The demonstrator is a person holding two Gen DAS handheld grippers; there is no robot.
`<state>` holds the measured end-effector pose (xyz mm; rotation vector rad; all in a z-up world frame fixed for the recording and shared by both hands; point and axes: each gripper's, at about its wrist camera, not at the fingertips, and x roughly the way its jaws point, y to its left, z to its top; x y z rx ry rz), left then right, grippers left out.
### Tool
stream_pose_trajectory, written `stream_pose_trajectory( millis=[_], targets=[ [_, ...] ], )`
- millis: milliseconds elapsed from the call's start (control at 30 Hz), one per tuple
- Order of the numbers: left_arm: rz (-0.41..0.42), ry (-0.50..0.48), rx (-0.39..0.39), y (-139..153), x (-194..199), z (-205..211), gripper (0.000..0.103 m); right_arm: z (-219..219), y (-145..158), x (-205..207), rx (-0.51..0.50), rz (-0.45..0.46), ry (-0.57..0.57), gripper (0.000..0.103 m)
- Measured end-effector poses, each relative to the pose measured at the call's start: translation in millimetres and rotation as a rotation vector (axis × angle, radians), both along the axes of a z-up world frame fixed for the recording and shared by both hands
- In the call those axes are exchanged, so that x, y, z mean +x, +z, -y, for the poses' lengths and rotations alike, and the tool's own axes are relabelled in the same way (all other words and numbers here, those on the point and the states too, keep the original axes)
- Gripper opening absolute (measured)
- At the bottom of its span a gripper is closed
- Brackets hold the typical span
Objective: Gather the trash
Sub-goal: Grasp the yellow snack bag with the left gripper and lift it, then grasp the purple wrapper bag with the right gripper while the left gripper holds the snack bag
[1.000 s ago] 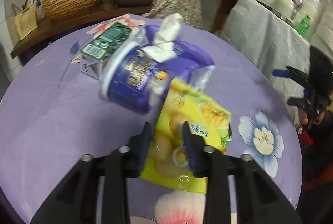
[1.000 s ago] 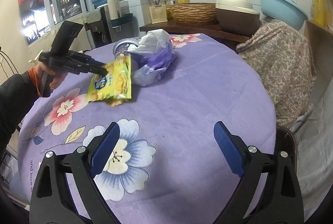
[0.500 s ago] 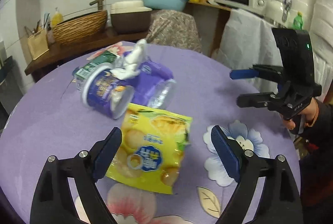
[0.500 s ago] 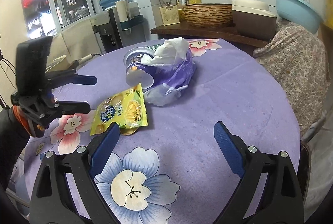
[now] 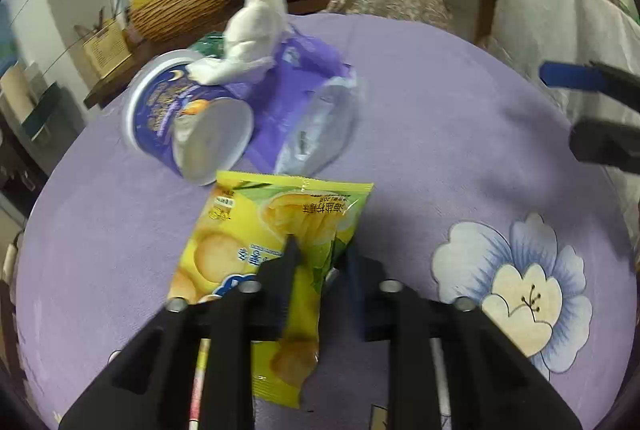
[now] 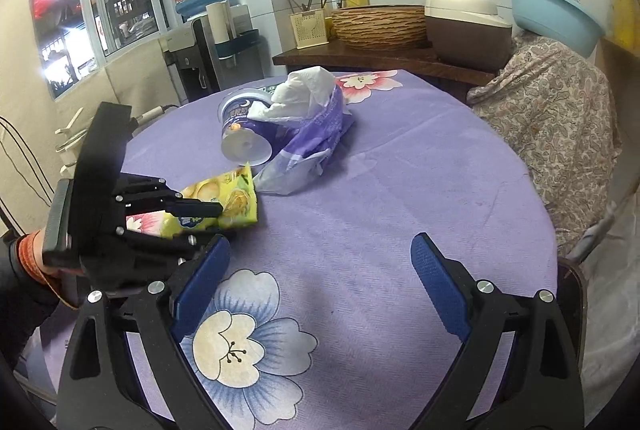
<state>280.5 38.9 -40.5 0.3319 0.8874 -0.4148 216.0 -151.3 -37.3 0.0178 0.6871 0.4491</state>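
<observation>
Left wrist view: our left gripper, low in the frame, pinches the yellow snack bag on the purple tablecloth. Right wrist view: our right gripper gapes wide, holding nothing; the bag sits left of center.

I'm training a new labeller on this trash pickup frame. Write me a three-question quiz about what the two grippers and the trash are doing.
1. True or false: the left gripper is shut on the yellow snack bag.
2. Fill in: the right gripper is ___.
3. What lies on top of the tipped blue tub and purple bag? A) white tissue B) spoon C) lid

Key: 1 true; 2 open; 3 A.
</observation>
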Motion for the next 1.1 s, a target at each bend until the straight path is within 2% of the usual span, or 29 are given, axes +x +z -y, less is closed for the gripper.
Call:
stream_pose_trajectory(
  millis=[33, 133, 400, 733, 833, 900, 967, 1033, 1100],
  targets=[
    [0.003, 0.019, -0.015, 2, 0, -5, 0.009, 1, 0, 0, -0.003, 0.003, -0.001, 0.091],
    [0.022, 0.052, -0.082, 11, -8, -15, 0.006, -1, -1, 2, -0.002, 0.001, 0.001, 0.091],
    [0.099, 0.124, -0.22, 41, -41, -32, 0.005, -23, 0, 20, 0.05, -0.032, 0.053, 0.091],
    [0.178, 0.187, -0.297, 49, -71, -45, 0.005, -69, 24, 78, 0.038, 0.022, 0.077, 0.091],
    [0.185, 0.19, -0.31, 50, -75, -47, 0.005, -76, 19, 106, 0.02, -0.001, 0.02, 0.09],
    [0.187, 0.189, -0.317, 49, -75, -49, 0.005, -79, 11, 123, 0.02, -0.043, -0.01, 0.082],
    [0.185, 0.188, -0.326, 48, -75, -50, 0.005, -84, 2, 133, 0.0, -0.064, -0.025, 0.067],
    [0.188, 0.185, -0.326, 47, -77, -51, 0.005, -86, -2, 137, 0.004, -0.062, -0.024, 0.059],
    [0.185, 0.18, -0.329, 46, -77, -51, 0.005, -86, -2, 134, -0.008, -0.033, -0.034, 0.057]
  ],
)
